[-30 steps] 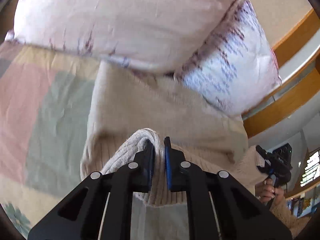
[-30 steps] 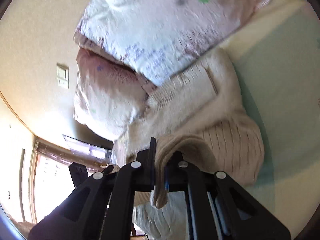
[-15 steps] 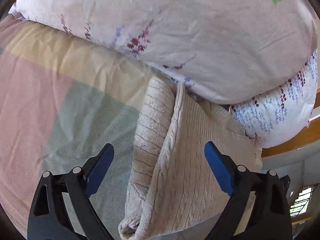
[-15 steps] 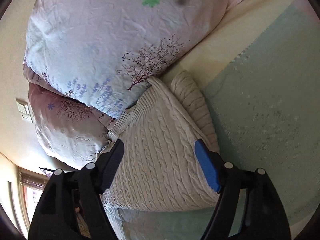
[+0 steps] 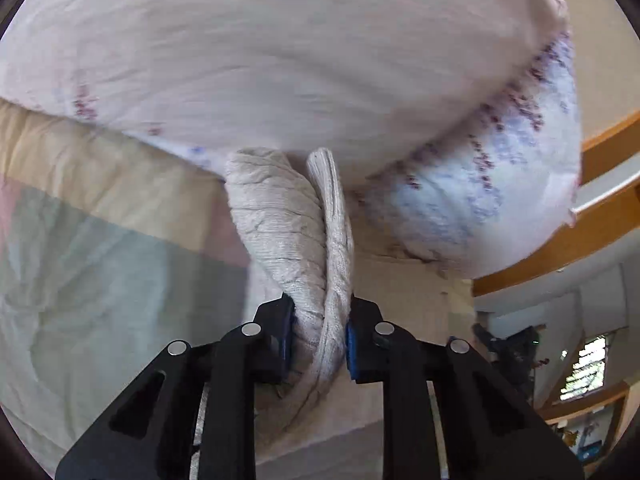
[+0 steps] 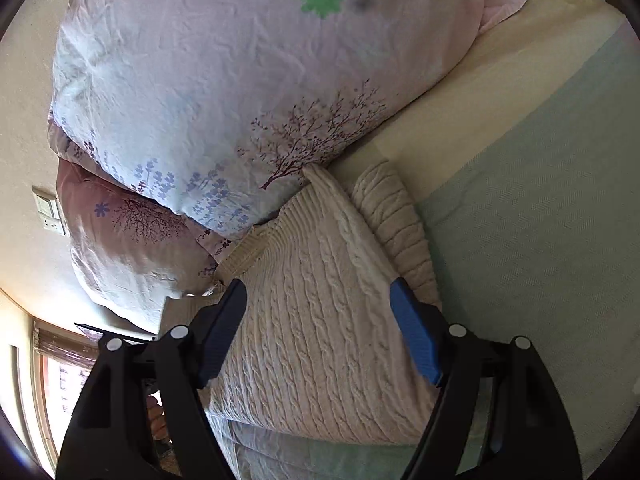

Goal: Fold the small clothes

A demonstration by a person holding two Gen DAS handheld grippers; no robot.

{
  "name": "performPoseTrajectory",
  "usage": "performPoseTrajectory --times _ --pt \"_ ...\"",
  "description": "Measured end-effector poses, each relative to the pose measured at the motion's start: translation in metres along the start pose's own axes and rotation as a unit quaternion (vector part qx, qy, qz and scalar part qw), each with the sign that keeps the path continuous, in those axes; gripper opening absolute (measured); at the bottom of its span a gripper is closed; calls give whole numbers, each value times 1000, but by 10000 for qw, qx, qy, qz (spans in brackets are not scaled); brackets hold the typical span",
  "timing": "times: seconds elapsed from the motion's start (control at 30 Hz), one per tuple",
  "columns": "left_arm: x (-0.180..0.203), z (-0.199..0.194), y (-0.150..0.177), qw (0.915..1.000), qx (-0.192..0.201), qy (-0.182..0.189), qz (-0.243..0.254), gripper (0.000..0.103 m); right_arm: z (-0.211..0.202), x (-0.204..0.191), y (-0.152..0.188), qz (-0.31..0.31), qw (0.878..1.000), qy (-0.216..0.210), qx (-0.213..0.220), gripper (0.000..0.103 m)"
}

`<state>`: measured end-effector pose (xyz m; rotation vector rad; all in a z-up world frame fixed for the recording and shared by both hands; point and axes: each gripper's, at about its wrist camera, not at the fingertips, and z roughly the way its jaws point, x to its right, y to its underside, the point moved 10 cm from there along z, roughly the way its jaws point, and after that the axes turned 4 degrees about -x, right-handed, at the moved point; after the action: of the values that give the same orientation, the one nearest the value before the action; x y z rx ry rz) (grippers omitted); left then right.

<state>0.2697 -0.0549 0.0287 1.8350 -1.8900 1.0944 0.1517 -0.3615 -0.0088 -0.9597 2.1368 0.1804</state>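
A cream cable-knit sweater [image 6: 320, 320] lies folded on the bed, its far end against the pillows. In the right wrist view my right gripper [image 6: 320, 336] is open, its blue-padded fingers spread over the sweater's near part. In the left wrist view my left gripper [image 5: 318, 344] is shut on the sweater's [image 5: 288, 232] folded edge, with a sleeve roll and a knit edge running up from the jaws toward the pillow.
Two floral pillows [image 6: 224, 92] [image 6: 128, 248] are stacked at the head of the bed, touching the sweater. The bedspread [image 6: 540, 220] has pale green, cream and pink blocks. A wooden headboard rail [image 5: 580, 232] and room lie to the right in the left view.
Both grippers let go of the sweater and opened half a second ago. Since then my left gripper has shut on the sweater's folded edge; my right gripper stays open over it.
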Motion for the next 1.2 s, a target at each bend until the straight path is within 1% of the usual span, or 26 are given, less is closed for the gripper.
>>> performPoseTrajectory --times 0.1,0.13,0.17,0.2,0.23,0.27,0.3,0.33,0.37,0.4,0.43,0.47,0.5,0.53,0.6,0.63,0.7,0.77,0.83,0.87,0.93,0.97,1.0,1.03,1.1,1.2 --pt "92 37 11 9954 -320 850 309 20 -20 14 -10 23 9997 76 235 73" --pt "126 56 15 9882 -462 1436 256 10 -25 19 -15 69 9995 82 311 73" --pt "157 71 18 9755 -636 2106 73 7 -28 22 -20 117 9992 79 366 73" --pt "185 92 18 9588 -793 2715 -247 7 -32 26 -25 163 9990 71 410 73" --pt "206 114 19 9435 -998 3115 -532 7 -33 28 -30 181 9988 77 440 73" --pt "220 134 22 9339 -1290 3254 -727 7 -36 31 -35 219 9987 96 451 73" --pt "228 144 27 9277 -1520 3302 -855 7 -40 32 -37 277 9988 66 407 74" --pt "230 143 29 9266 -1554 3335 -783 7 -45 28 -36 283 9989 -91 350 74" --pt "227 135 27 9349 -1425 3215 -486 12 -49 21 -34 205 9990 -260 294 74" --pt "216 124 23 9513 -1167 2848 -170 21 -52 14 -30 96 9989 -428 170 74" --pt "199 113 18 9665 -888 2408 42 56 -49 4 -20 29 9980 -626 -95 74" --pt "180 102 12 9793 -613 1921 155 80 -44 -3 -12 31 9962 -802 -341 74" --pt "157 88 7 9884 -338 1461 231 82 -34 -12 -1 25 9929 -1006 -637 74" --pt "137 75 6 9931 -198 1112 309 82 -21 -24 9 -19 9899 -1095 -896 74" --pt "103 57 7 9981 -92 490 359 82 8 -36 27 -248 9866 -947 -1302 74" --pt "87 48 9 9992 -27 198 352 82 20 -39 33 -306 9857 -858 -1420 73" --pt "55 27 15 9991 70 -217 355 82 46 -46 45 -286 9806 -905 -1715 66" --pt "33 11 19 9979 129 -542 329 82 65 -50 58 -416 9757 -812 -1990 55" --pt "6 -4 23 9976 133 -655 182 82 76 -49 66 -509 9738 -680 -2108 53" --pt "-9 -12 25 9978 127 -647 62 82 78 -49 69 -500 9737 -718 -2105 53" --pt "-21 -11 30 9980 80 -604 -173 82 76 -43 69 -324 9742 -788 -2089 52" --pt "-25 -11 32 9979 52 -598 -254 82 73 -37 68 -181 9752 -701 -2089 44" --pt "-26 -8 33 9978 16 -589 -301 82 67 -28 67 -13 9764 -647 -2062 38" --pt "-24 -5 34 9980 1 -555 -296 82 55 -20 67 113 9777 -665 -1990 38" --pt "-16 -2 34 9985 17 -522 -173 82 41 -15 68 93 9793 -719 -1889 39" --pt "-6 6 36 9986 -80 -528 -9 82 48 -13 84 145 9712 -947 -2180 41"
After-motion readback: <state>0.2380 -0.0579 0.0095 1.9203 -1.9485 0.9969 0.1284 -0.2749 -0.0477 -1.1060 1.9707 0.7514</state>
